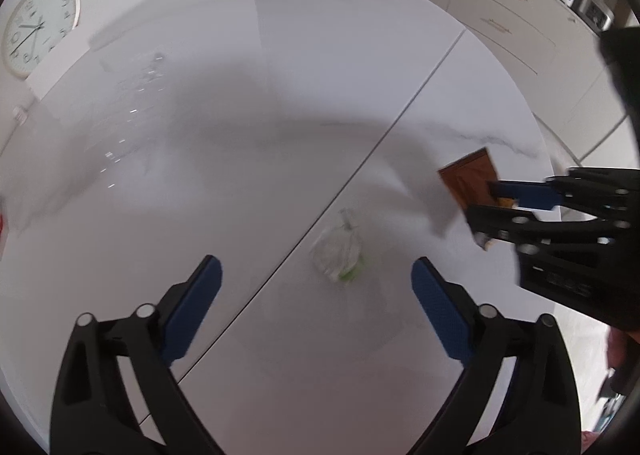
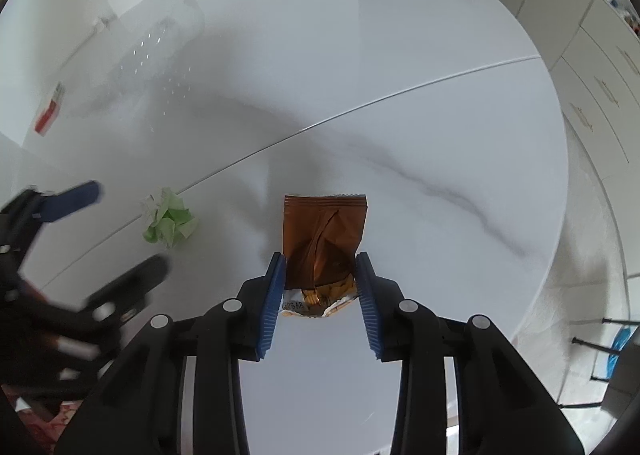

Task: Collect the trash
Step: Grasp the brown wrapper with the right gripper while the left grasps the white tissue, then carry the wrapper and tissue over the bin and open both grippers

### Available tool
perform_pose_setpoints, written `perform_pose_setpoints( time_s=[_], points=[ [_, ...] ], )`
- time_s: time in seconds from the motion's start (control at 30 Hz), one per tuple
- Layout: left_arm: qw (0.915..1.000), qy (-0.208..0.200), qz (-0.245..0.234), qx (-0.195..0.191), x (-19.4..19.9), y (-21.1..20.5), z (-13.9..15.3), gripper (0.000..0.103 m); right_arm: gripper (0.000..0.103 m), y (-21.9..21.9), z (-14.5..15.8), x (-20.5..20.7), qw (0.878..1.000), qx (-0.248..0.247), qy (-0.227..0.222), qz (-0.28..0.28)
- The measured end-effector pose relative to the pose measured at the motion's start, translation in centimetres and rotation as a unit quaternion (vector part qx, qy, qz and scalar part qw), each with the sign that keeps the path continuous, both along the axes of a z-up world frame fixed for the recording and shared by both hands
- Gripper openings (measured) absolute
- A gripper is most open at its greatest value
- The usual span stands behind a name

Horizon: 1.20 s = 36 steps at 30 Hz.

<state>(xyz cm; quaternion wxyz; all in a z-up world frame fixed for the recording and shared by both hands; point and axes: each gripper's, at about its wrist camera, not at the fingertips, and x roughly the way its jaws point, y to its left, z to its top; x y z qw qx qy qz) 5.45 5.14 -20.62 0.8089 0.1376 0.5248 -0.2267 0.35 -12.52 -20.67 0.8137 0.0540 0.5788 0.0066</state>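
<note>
A brown snack wrapper (image 2: 324, 239) lies on the round white marble table (image 2: 400, 95). My right gripper (image 2: 320, 261) has its blue pads on both sides of the wrapper's near end, touching it. In the left wrist view the wrapper (image 1: 468, 179) and the right gripper (image 1: 490, 199) show at the right. A crumpled white and green paper ball (image 1: 340, 251) lies on the table just ahead of my left gripper (image 1: 316, 275), which is open wide and empty. The ball (image 2: 168, 221) also shows in the right wrist view, with the left gripper (image 2: 124, 227) blurred beside it.
A white wall clock (image 1: 40, 27) leans at the table's far left edge. A red and white item (image 2: 50, 111) sits at the left edge. White kitchen drawers (image 1: 520, 15) stand beyond the table on the right. A seam (image 1: 360, 167) crosses the tabletop.
</note>
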Motion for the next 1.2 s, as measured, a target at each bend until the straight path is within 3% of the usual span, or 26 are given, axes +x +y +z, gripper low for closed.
perform_pose_setpoints(
  time_s=[0.1,0.23,0.33,0.57,0.77,1.03,1.2],
  points=[
    [0.9999,0.008,-0.003,0.009,0.7,-1.4,-1.1,0.075,0.037,-1.7,1.1,-1.3,1.000,0.012,-0.007,-0.017],
    [0.9995,0.024,0.007,0.019,1.5,-2.3,-2.2,0.043,0.037,-3.0,2.0,-2.0,0.999,0.024,-0.016,-0.036],
    [0.9993,0.026,0.025,0.011,1.9,-2.3,-2.0,0.030,0.037,-3.4,2.3,-2.6,0.998,0.028,-0.022,-0.046],
    [0.9991,0.030,0.029,0.004,1.9,-2.8,-1.1,0.030,0.037,-3.3,1.6,-2.9,0.997,0.045,-0.026,-0.062],
    [0.9992,0.029,0.020,-0.017,0.9,-4.5,1.6,0.030,0.037,-5.1,2.5,-4.7,0.995,0.057,-0.044,-0.063],
    [0.9982,0.017,-0.035,-0.047,-3.4,-8.8,5.7,0.030,0.037,-10.2,2.3,-11.7,0.995,0.017,-0.035,-0.091],
    [0.9939,0.031,-0.085,-0.064,-6.4,-13.8,6.7,0.030,0.037,-14.5,-1.1,-15.7,0.990,0.017,-0.005,-0.139]
  ],
)
